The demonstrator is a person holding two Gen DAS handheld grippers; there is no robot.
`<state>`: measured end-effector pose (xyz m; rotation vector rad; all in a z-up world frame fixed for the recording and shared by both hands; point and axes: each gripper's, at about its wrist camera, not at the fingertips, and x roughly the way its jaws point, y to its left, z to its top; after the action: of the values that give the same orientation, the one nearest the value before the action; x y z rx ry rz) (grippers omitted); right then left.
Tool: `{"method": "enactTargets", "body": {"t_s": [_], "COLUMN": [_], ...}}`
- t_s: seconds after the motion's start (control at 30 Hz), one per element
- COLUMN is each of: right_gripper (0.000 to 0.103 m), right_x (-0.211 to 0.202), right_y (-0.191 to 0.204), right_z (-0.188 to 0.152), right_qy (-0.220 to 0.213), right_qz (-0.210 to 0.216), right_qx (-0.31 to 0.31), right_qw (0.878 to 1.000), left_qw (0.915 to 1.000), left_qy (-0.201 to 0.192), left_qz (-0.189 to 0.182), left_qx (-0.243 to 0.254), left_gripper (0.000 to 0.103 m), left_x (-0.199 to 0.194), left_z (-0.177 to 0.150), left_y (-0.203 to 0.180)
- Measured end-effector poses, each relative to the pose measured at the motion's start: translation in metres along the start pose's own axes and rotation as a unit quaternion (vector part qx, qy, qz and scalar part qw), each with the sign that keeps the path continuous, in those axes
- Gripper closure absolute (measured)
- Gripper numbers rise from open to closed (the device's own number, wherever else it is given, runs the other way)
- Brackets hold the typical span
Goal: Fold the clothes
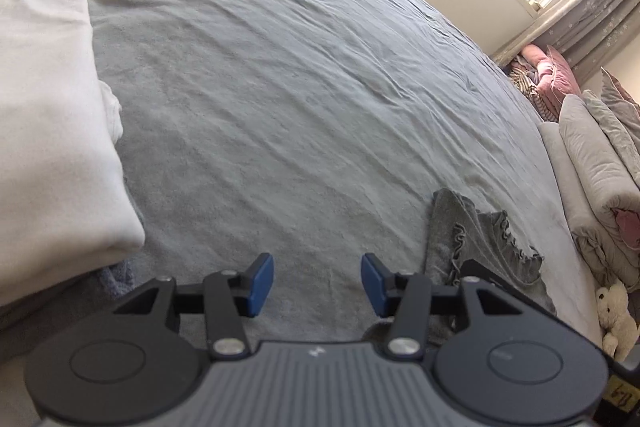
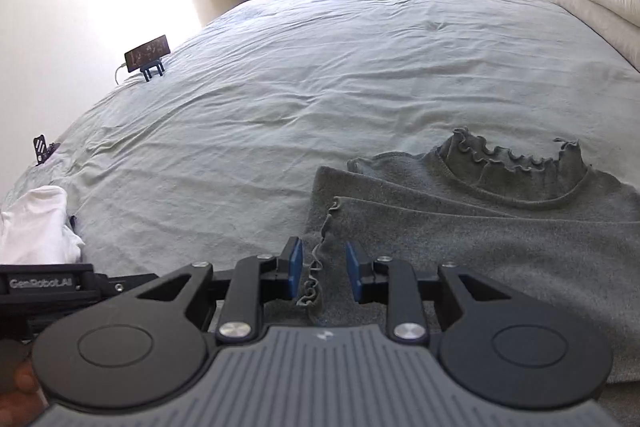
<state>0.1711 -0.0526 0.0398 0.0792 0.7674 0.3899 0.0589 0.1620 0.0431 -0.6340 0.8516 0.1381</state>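
Now the soft grey top (image 2: 480,227) lies on the bed (image 2: 280,99), its frilly edge between the open right tongs (image 2: 323,269); left tongs (image 1: 317,285) open, empty.

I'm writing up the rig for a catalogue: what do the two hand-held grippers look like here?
Both look alike. The left hand-held gripper and the right hand-held gripper each have black linkage arms with silver pivot bolts, blue pads on the fingertips, two round black discs, and a ribbed grey body with a small white logo. In the right wrist view, the left one's black side bar reads "GenRobot.AI". No cables or sleeves show.

sweater (image 2: 500,227) on bed (image 2: 320,87), right | white garment (image 2: 36,227) left
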Motion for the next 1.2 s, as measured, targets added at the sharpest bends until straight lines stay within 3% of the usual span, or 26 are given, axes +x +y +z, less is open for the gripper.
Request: {"method": "enactTargets", "body": {"t_s": [0.07,0.1,0.2,0.37,0.57,0.87,0.97,1.07,1.17,1.2], "right_gripper": [0.080,0.093,0.097,0.098,0.097,0.097,0.097,0.095,0.080,0.065], "right_x": [0.011,0.014,0.001,-0.023,-0.001,-0.047,-0.029,0.005,-0.006,-0.013], "right_y": [0.002,0.003,0.003,0.005,0.010,-0.009,-0.003,0.002,-0.003,-0.006], "right_z": [-0.004,-0.007,-0.006,-0.003,-0.016,-0.003,-0.005,-0.020,-0.024,-0.023], "right_qy": [0.015,0.021,-0.009,-0.062,-0.034,-0.149,-0.091,-0.005,-0.030,-0.042], "right_qz": [-0.006,-0.005,0.012,0.039,0.047,0.132,0.107,0.051,0.056,0.059], "right_qx": [-0.005,-0.013,-0.004,0.015,0.013,0.087,0.061,0.028,0.034,0.039], "right_qw": [1.000,1.000,1.000,0.997,0.998,0.976,0.988,0.998,0.997,0.997], "left_qw": [1.0000,0.9999,0.9999,0.9999,0.9999,0.9999,0.9999,0.9999,0.9999,0.9998], "left_qy": [-0.001,-0.001,0.000,0.001,0.002,0.004,0.003,0.004,0.006,0.006], "left_qz": [-0.007,-0.010,-0.017,-0.015,-0.013,-0.016,-0.012,-0.012,-0.014,-0.014], "left_qx": [-0.001,-0.001,-0.003,-0.005,-0.002,0.000,0.002,0.005,0.007,0.009], "left_gripper": [0.053,0.053,0.053,0.053,0.053,0.053,0.053,0.053,0.053,0.053], "left_x": [-0.002,-0.003,-0.004,-0.004,-0.003,-0.002,-0.002,-0.002,-0.001,-0.001], "left_z": [0.001,0.002,0.002,0.002,0.001,0.001,0.001,-0.001,-0.001,-0.001], "left_y": [0.000,-0.001,-0.001,-0.002,-0.002,-0.005,-0.005,-0.005,-0.006,-0.007]}}
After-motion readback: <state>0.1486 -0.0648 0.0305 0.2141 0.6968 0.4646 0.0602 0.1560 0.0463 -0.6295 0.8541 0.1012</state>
